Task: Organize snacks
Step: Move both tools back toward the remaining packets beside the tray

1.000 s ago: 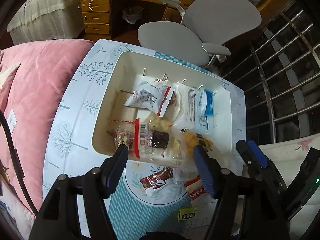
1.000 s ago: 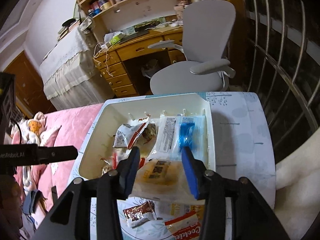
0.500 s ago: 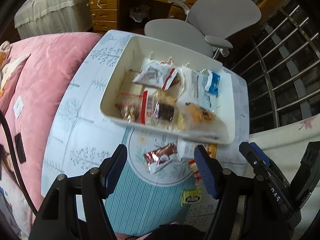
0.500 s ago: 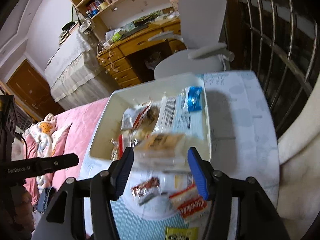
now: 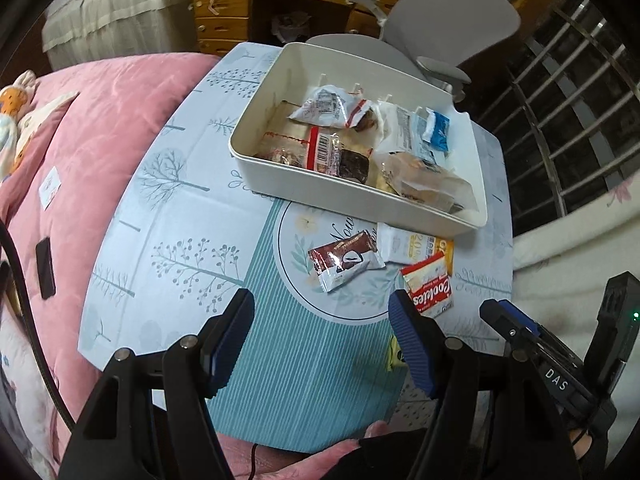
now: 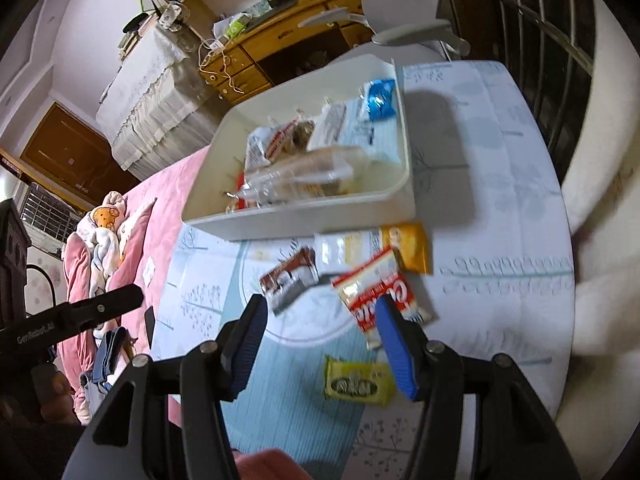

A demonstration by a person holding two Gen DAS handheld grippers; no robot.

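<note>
Two hand-held grippers above a small table [image 5: 168, 184] covered with a pale blue tree-print cloth. The left gripper [image 5: 320, 340] hangs over the near edge of the table with its jaws well apart and nothing between them. The right gripper [image 6: 318, 344] has its jaws moderately apart and empty; its blue fingertip [image 6: 394, 344] overlaps the lower corner of the red-and-white cookie packet [image 6: 380, 292] in the view, and contact cannot be judged.

A white bin [image 5: 280, 184] stands toward the far edge of the table and holds a heap of wrapped snacks, among them a blue packet [image 5: 438, 130] by its far right wall and a clear bag of biscuits [image 5: 432, 188] at its near right corner.

Four snacks lie loose on the table in front of the bin. A brown-and-white packet [image 5: 344, 260] lies at the middle; a white-and-orange packet [image 5: 416, 242] lies just beside the bin's near wall, partly under the cookie packet. A small yellow-green packet [image 6: 356, 380] lies nearest the near edge.

A pink quilt [image 5: 92, 120] borders the table's left edge, and a grey office chair [image 5: 452, 24] stands beyond the far edge.
</note>
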